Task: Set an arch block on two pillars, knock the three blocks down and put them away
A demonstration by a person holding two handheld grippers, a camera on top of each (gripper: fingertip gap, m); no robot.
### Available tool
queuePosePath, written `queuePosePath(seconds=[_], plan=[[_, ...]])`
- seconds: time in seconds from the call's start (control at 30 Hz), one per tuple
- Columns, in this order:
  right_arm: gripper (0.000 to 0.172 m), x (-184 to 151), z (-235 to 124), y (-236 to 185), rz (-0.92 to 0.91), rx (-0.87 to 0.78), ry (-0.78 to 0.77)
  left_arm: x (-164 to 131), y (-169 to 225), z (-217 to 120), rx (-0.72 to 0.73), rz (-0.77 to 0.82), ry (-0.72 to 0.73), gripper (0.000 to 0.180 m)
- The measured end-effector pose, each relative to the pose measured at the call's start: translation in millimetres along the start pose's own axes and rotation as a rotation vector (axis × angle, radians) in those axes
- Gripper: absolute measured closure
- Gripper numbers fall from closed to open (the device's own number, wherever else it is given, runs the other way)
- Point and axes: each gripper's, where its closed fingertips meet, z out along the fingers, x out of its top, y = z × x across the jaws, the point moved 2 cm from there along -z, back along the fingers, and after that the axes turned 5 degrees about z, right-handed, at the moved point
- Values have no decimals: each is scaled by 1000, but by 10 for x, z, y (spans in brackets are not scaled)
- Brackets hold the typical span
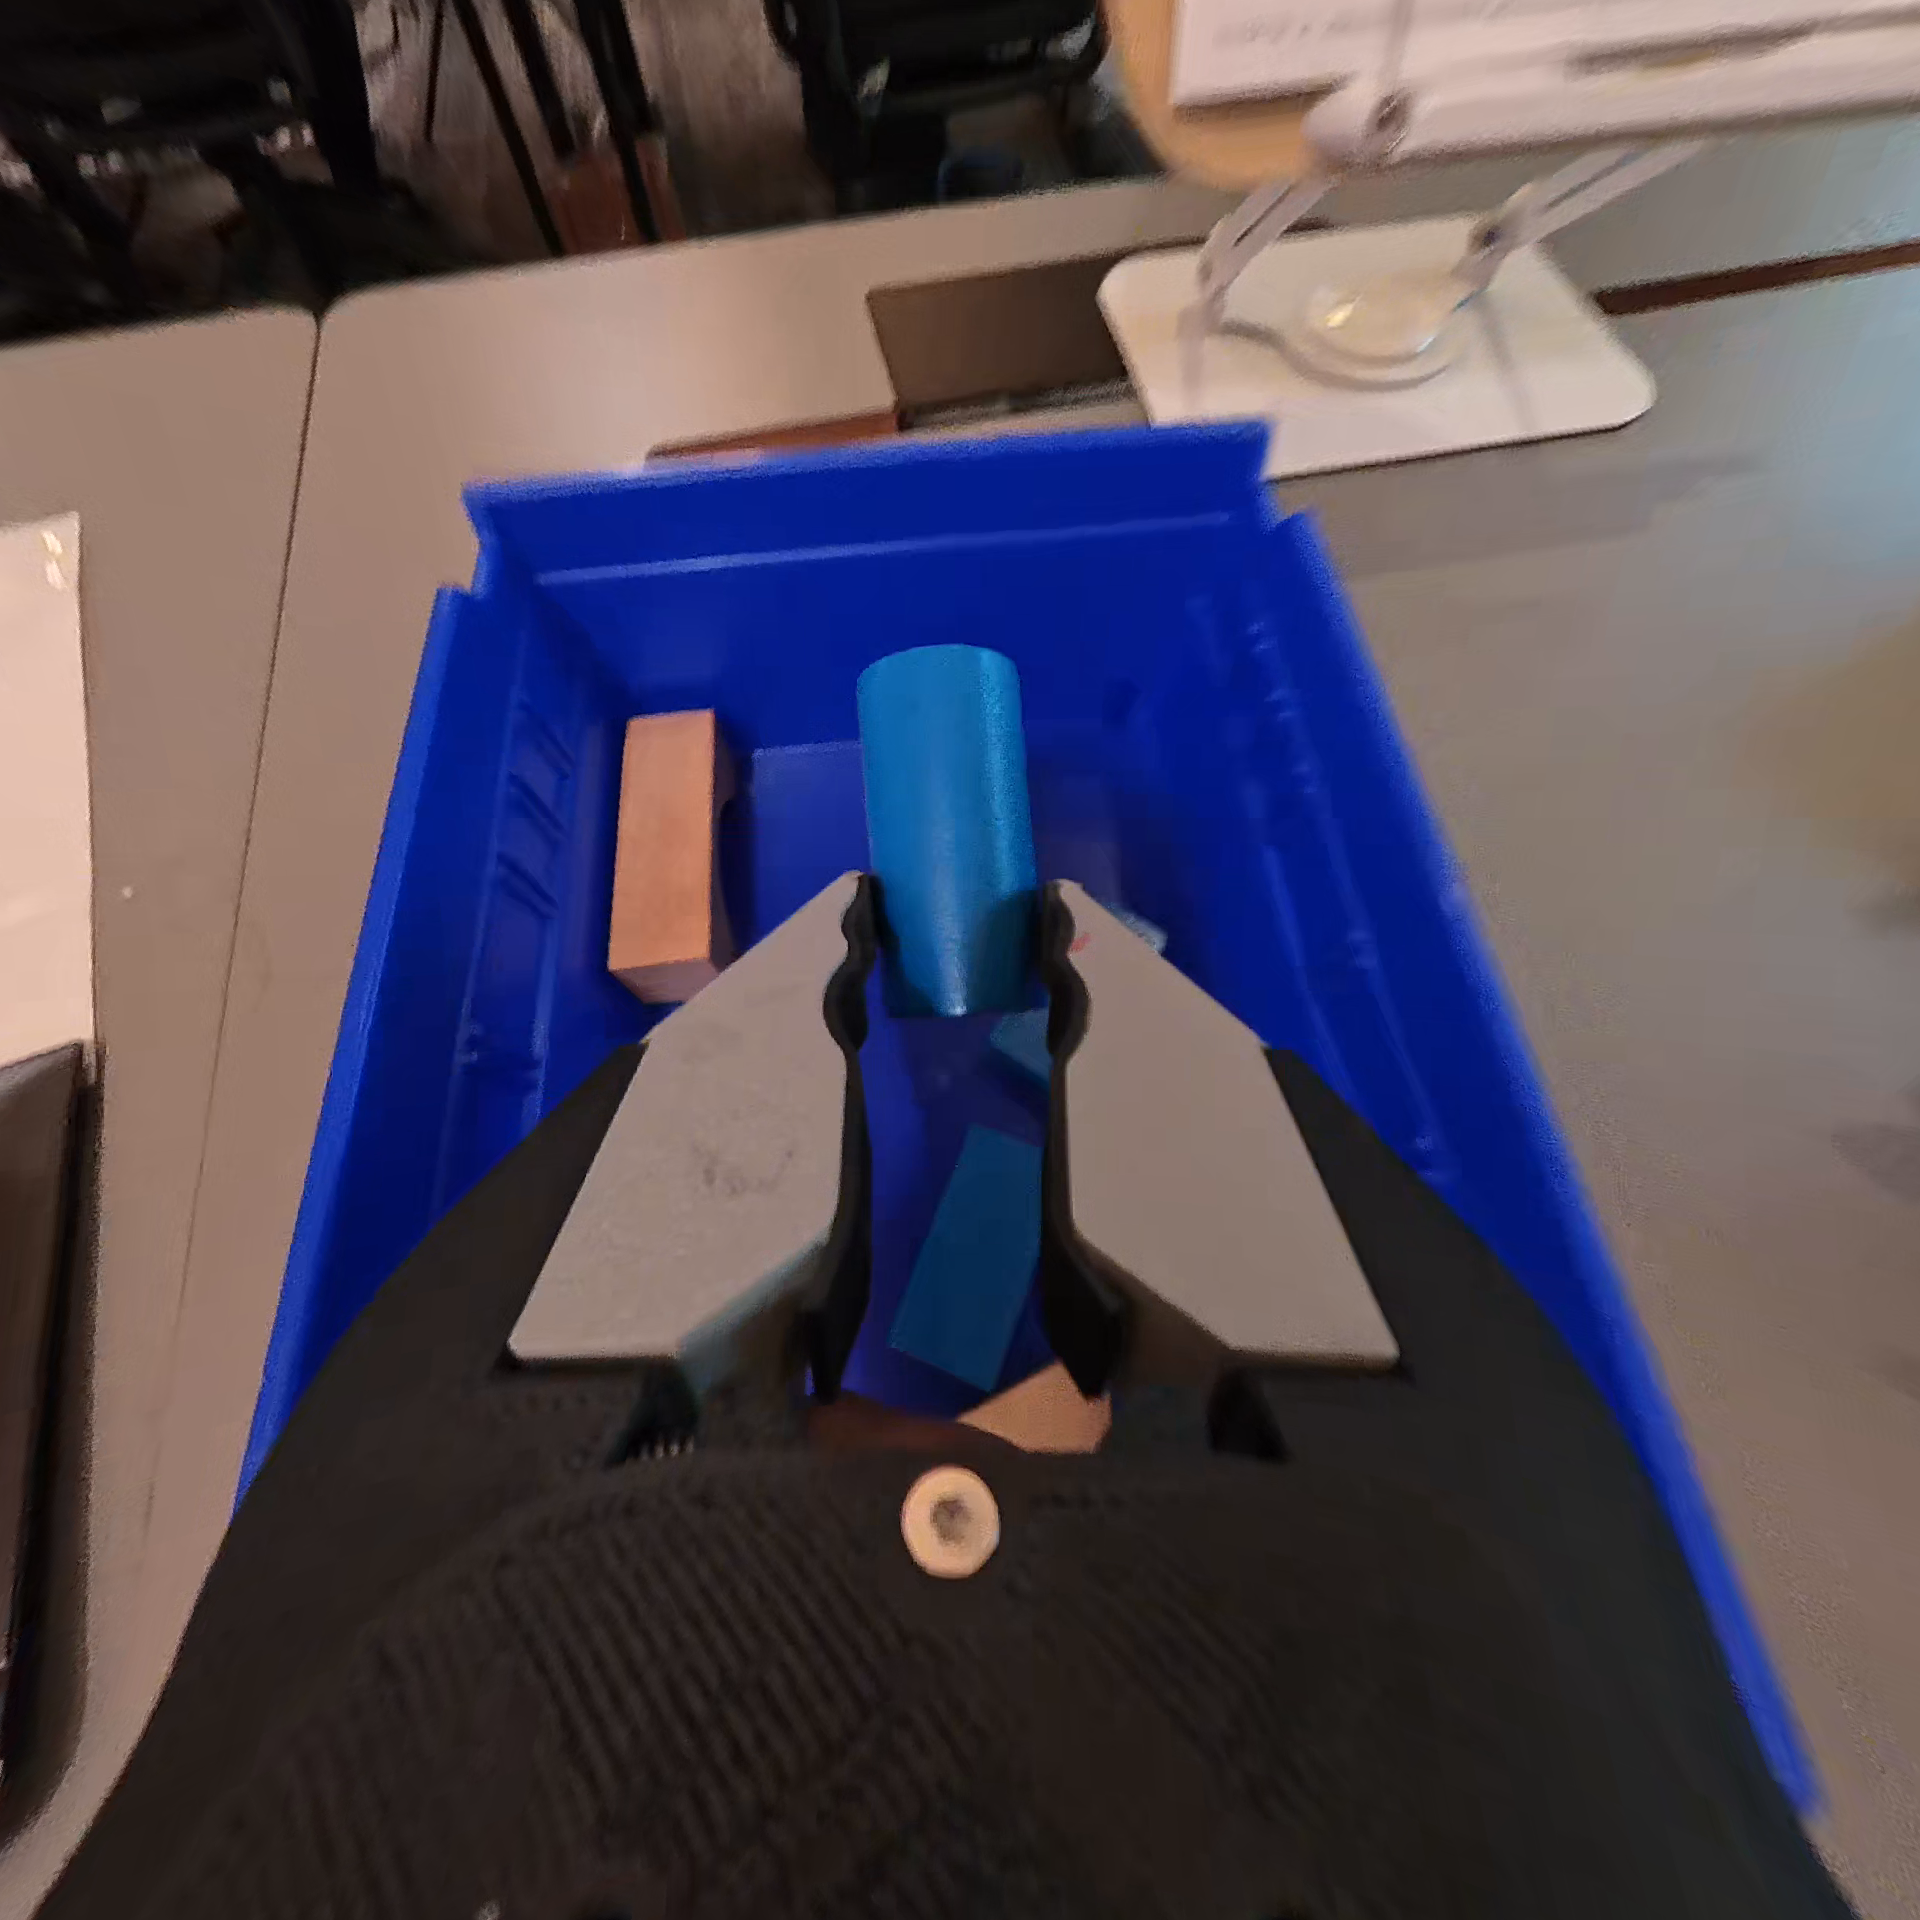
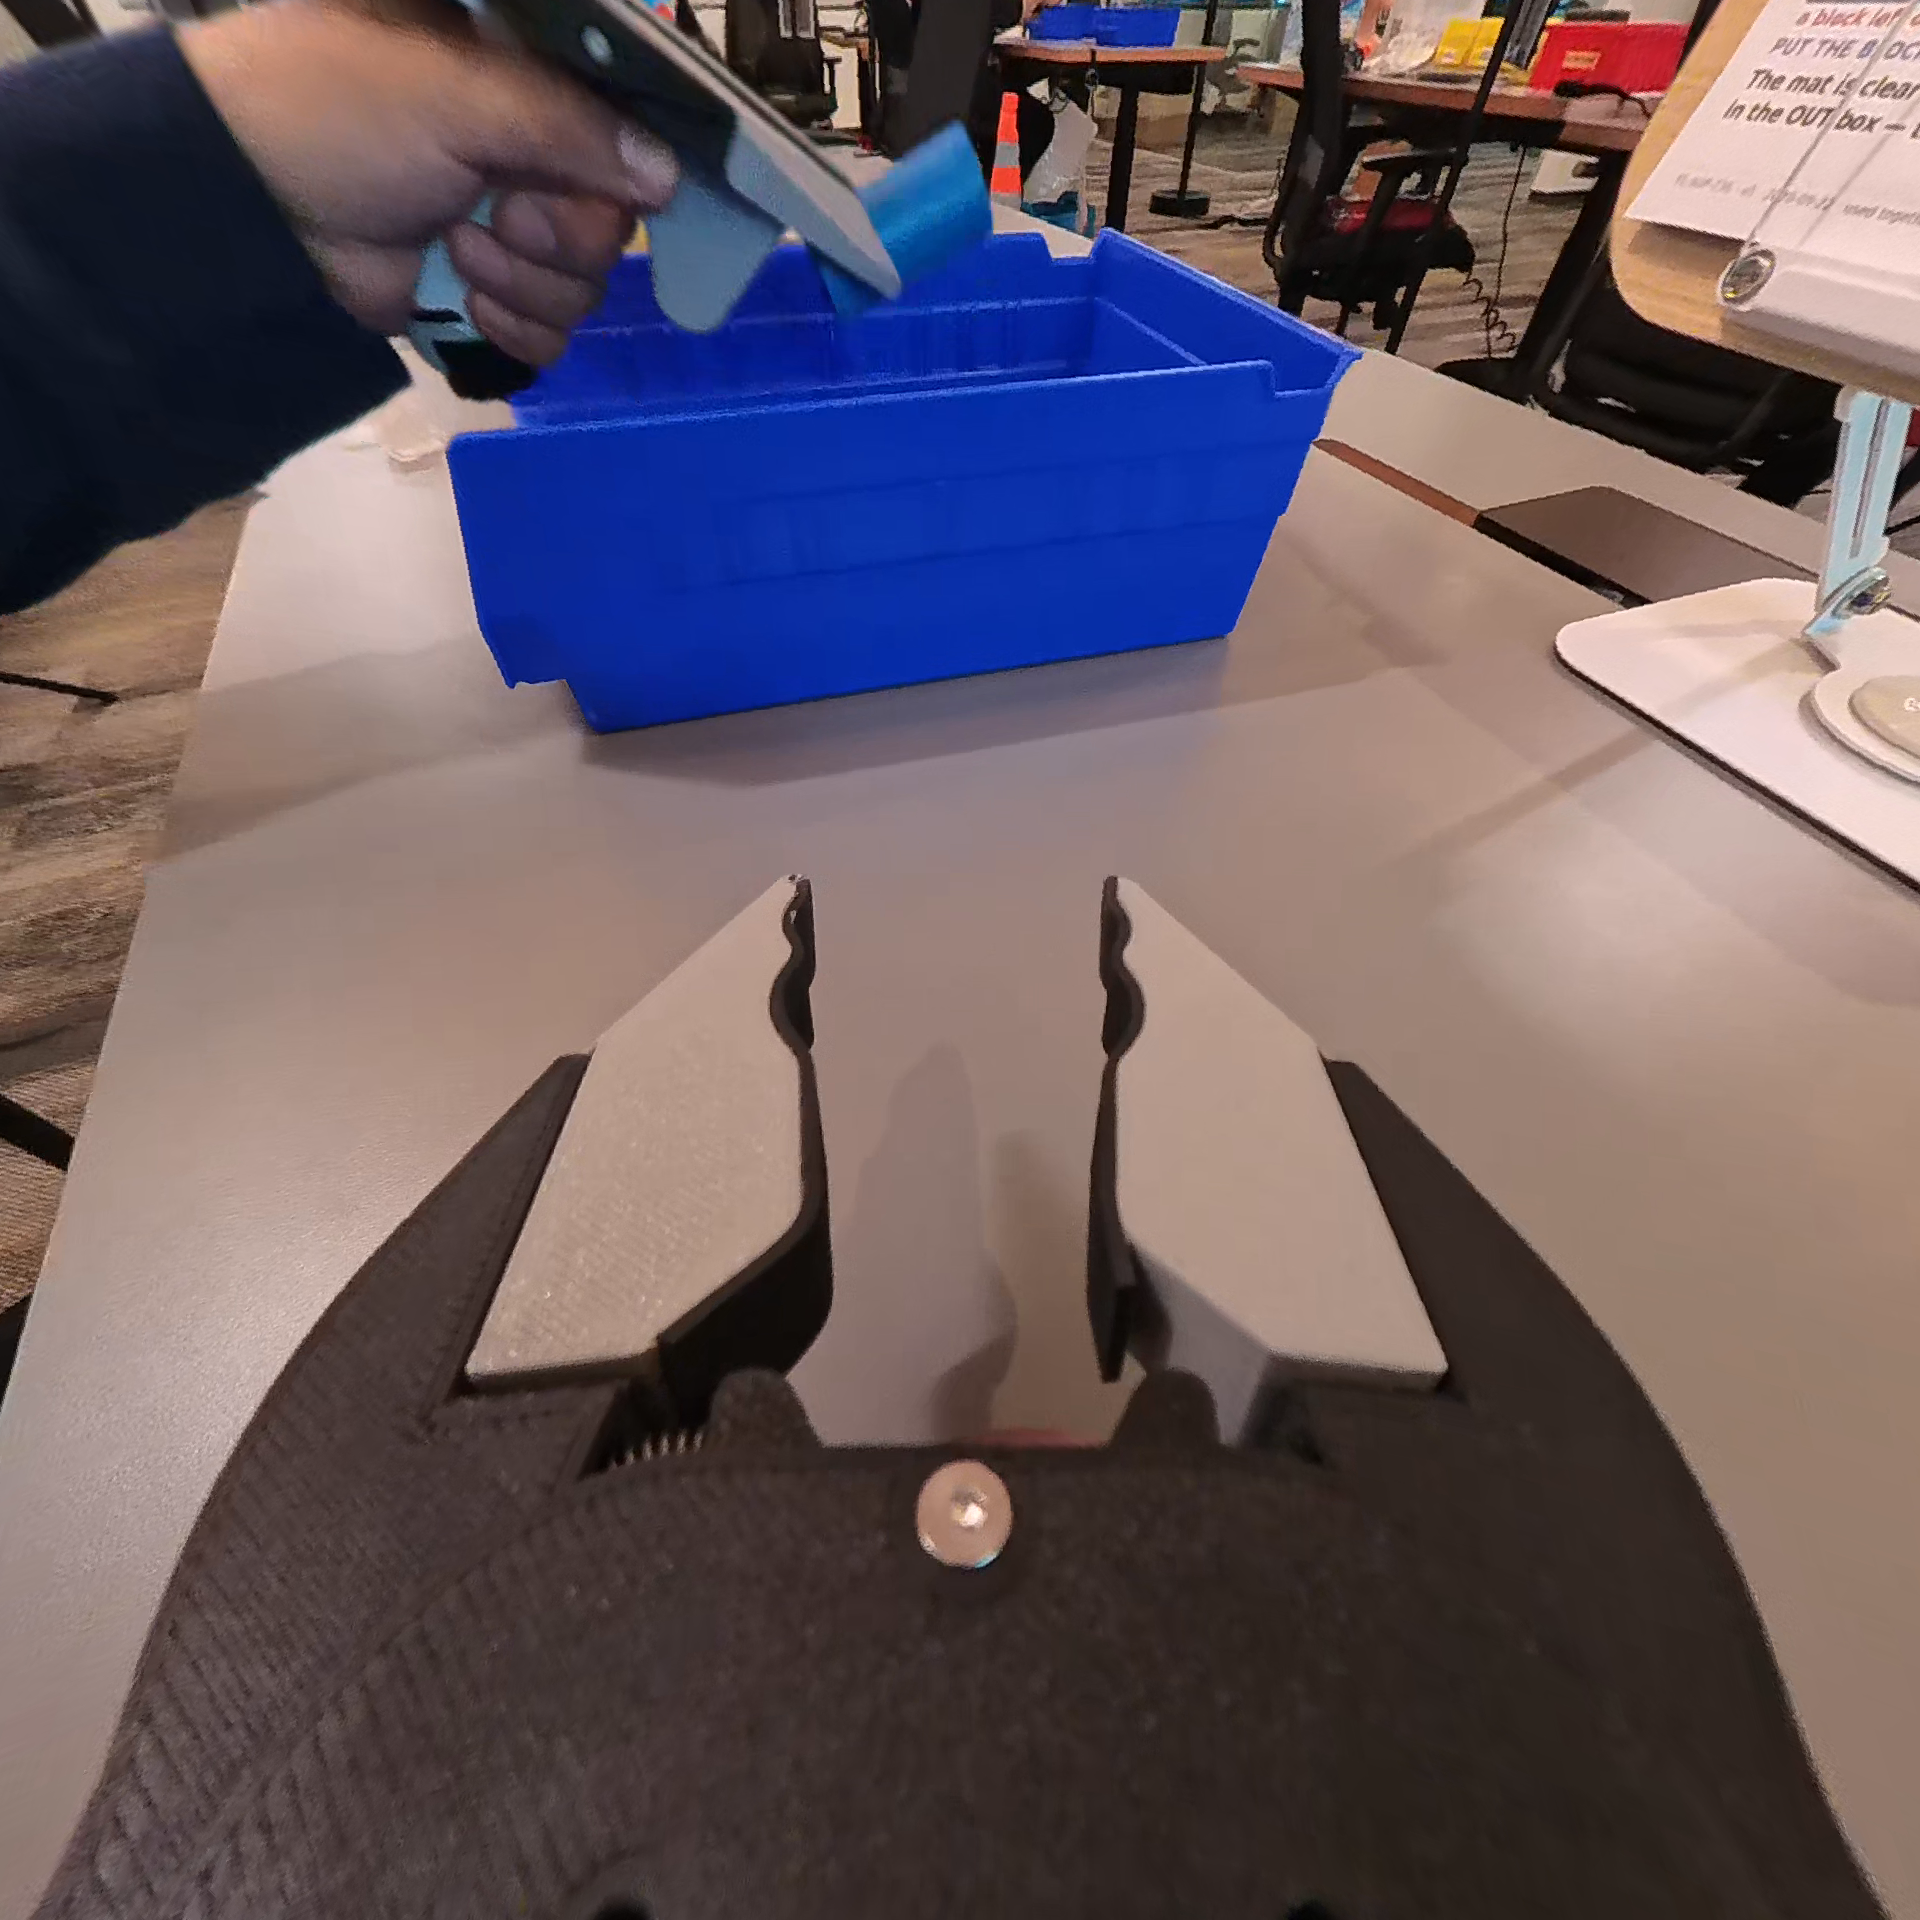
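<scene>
My left gripper point(image 1: 958, 914) is shut on a light blue cylinder block point(image 1: 945, 821), which it holds above the inside of the blue bin point(image 1: 1351, 831). The right wrist view shows the same gripper point(image 2: 873, 260) over the bin point(image 2: 883, 540) with the cylinder point(image 2: 925, 208) in its jaws, held by a hand point(image 2: 416, 177). In the bin lie a brown wooden arch block point(image 1: 665, 852) at the left and a light blue block point(image 1: 966, 1257) near the front. My right gripper point(image 2: 956, 904) is open and empty above the grey table point(image 2: 1039, 810), in front of the bin.
A white stand base point(image 1: 1371, 343) with a clear holder and a paper sign stands behind the bin on the right; it also shows in the right wrist view point(image 2: 1745, 686). A brown box point(image 1: 987, 332) sits behind the bin. Papers point(image 1: 36, 779) lie at the left. Some 25 cm of space lies between my two pairs of fingers.
</scene>
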Motion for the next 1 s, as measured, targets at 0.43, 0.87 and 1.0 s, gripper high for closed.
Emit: queuePosePath(seconds=[0.43, 0.87, 1.0], plan=[[114, 652, -609, -16, 229, 334, 268, 577, 2260, -479, -407, 156, 431, 151], [134, 516, -568, 347, 492, 333, 266, 297, 2969, 55, -470, 253, 578, 151], [139, 361, -451, 403, 387, 209, 189, 171, 3026, 151, -485, 261, 520, 151]])
